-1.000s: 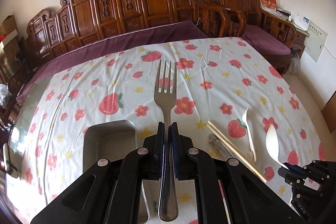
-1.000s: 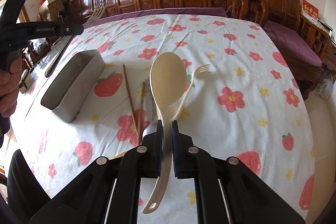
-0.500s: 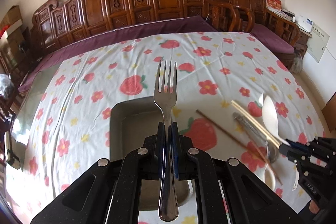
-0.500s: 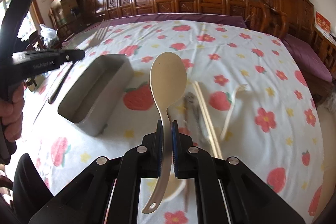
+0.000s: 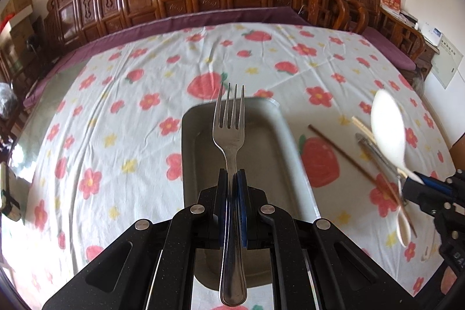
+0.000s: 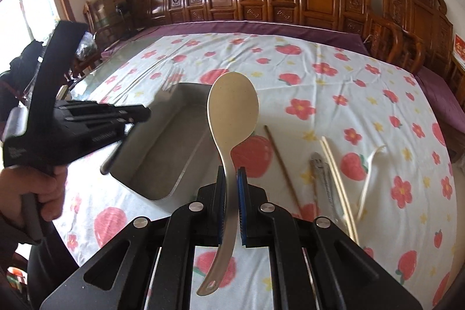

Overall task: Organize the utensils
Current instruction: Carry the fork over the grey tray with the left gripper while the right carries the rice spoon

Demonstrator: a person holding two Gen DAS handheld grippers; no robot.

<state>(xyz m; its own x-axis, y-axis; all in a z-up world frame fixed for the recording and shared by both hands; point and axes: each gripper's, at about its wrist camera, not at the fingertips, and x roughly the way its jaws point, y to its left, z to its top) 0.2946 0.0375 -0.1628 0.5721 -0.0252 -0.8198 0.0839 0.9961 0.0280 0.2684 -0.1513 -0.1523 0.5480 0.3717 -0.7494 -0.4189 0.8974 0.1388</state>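
Now the metal tray [image 5: 293, 153] sits right under the left tool [image 5: 232, 179], whereas a second back only its corner showed low on the left of that view; in the right wrist view the tray [image 6: 162, 153] has come closer to centre and the loose utensils have slid to the right. Left tool is clamped on the steel fork [image 5: 229, 130] at its neck, tines pointing up-frame away from the camera, long axis in line with the fingers, handle end trailing back under the tool, fork hanging over the tray's inside. Right tool [image 6: 231, 179] is clamped on the beige rice spoon [image 6: 232, 109] at its handle, bowl up and away from the camera, long axis along the fingers, hanging hole at the near end, bowl over the tray's right rim. On the flowered tablecloth [image 6: 334, 83] on the worktop, right of the tray: a dark chopstick [image 6: 282, 164], a metal utensil [image 6: 319, 176], pale chopsticks [image 6: 337, 176] and a pale plastic fork [image 6: 369, 173], all lying roughly parallel, tips away. A hand [image 6: 35, 193] grips the left tool's handle. Tray looks empty, nothing released yet
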